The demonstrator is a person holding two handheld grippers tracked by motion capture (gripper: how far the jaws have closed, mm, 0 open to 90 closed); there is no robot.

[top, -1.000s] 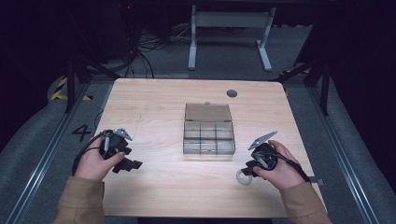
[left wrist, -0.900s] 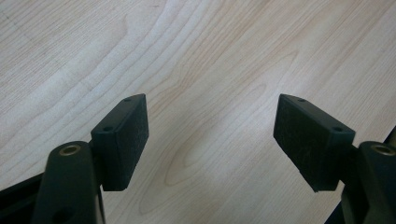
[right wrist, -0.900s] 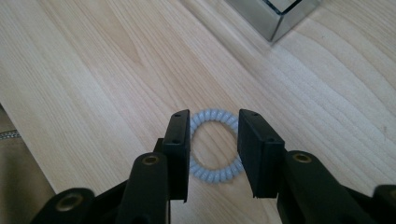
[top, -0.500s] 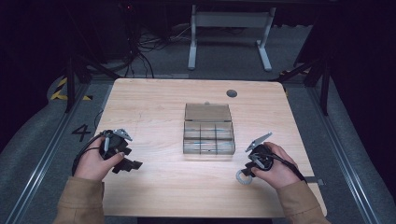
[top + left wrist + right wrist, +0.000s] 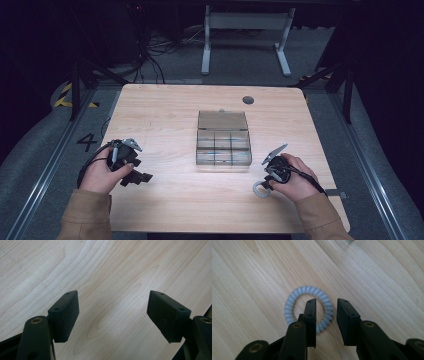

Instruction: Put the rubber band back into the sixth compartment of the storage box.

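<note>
A pale grey spiral hair tie (image 5: pixel 288 308) lies flat on the wooden table (image 5: pixel 175 110), near its front right (image 5: pixel 260 190). My right gripper (image 5: pixel 326 302) points down at it, open by a narrow gap. One jaw stands inside the ring and the other outside, with the ring's right side between them. In the high view the right gripper (image 5: pixel 265 184) is held by a hand just right of the tie. My left gripper (image 5: pixel 113 295) is open wide over bare wood, at the front left (image 5: pixel 141 177), with nothing between its jaws.
A clear plastic compartment box (image 5: pixel 223 150) sits mid-table with its lid (image 5: pixel 222 120) folded back behind it. A dark round grommet (image 5: pixel 248 100) is set in the table's far side. Dark floor and a metal frame lie beyond the table.
My right gripper has shifted slightly left and lower onto the hair tie. The left gripper and the box have stayed put.
</note>
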